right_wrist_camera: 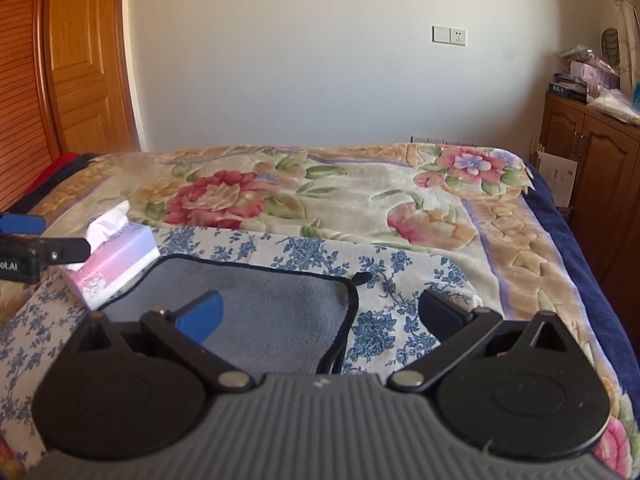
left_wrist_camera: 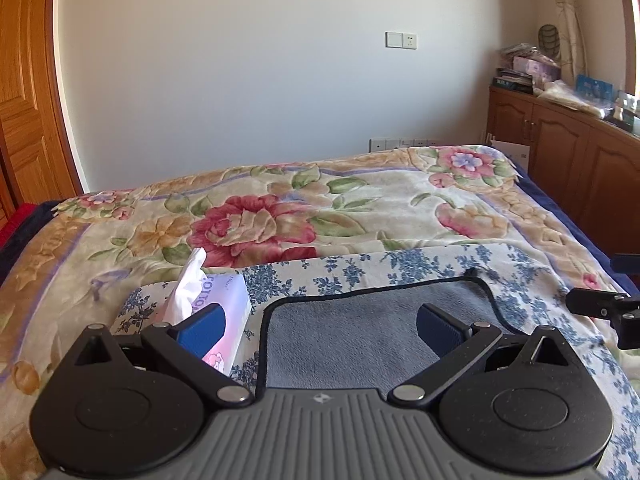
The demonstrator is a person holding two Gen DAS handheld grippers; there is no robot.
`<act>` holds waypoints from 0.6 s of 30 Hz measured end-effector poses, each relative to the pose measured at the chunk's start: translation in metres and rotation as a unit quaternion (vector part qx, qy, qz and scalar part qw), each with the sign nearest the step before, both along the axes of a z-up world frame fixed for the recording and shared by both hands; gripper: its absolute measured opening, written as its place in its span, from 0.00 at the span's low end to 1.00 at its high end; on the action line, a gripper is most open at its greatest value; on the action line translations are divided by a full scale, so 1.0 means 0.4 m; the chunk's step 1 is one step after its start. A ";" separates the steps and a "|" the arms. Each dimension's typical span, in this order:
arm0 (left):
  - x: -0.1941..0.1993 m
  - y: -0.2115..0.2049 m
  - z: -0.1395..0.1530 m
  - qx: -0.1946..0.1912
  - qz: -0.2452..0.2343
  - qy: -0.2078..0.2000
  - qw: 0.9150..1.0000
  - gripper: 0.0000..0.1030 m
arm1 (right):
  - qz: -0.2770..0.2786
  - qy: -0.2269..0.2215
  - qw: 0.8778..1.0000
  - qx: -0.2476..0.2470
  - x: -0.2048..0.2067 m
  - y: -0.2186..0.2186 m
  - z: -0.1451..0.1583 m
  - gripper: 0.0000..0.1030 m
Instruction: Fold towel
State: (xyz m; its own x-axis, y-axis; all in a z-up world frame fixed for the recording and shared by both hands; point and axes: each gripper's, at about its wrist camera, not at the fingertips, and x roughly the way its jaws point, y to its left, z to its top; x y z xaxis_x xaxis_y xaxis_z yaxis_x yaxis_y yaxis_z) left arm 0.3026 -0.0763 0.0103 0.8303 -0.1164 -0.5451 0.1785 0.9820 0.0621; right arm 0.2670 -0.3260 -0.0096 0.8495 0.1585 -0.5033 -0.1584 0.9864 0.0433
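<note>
A grey-blue towel (left_wrist_camera: 360, 332) with a black hem lies flat on a blue-flowered white cloth (left_wrist_camera: 420, 264) on the bed. It also shows in the right wrist view (right_wrist_camera: 276, 304). My left gripper (left_wrist_camera: 320, 328) is open and empty, held just above the towel's near part, with its jaws wide apart. My right gripper (right_wrist_camera: 320, 316) is open and empty above the towel's right edge, where a small black loop (right_wrist_camera: 362, 278) sticks out at the far right corner. The right gripper also shows at the right edge of the left wrist view (left_wrist_camera: 600, 304).
A tissue box (left_wrist_camera: 216, 320) stands touching the towel's left side; it also shows in the right wrist view (right_wrist_camera: 116, 268). A floral blanket (left_wrist_camera: 280, 216) covers the bed. A wooden cabinet (left_wrist_camera: 560, 152) stands to the right, a wooden door (left_wrist_camera: 24, 100) to the left.
</note>
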 end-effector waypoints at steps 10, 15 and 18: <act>-0.098 0.008 0.023 0.010 -0.005 -0.003 1.000 1.00 | -0.006 -0.001 1.000 0.008 -0.086 0.008 0.019 1.00; -0.149 0.013 0.041 0.009 -0.006 -0.008 1.000 1.00 | -0.006 -0.003 1.000 0.007 -0.135 0.014 0.033 1.00; -0.182 0.019 0.057 0.009 -0.006 -0.011 1.000 1.00 | -0.008 -0.003 1.000 0.009 -0.169 0.016 0.039 1.00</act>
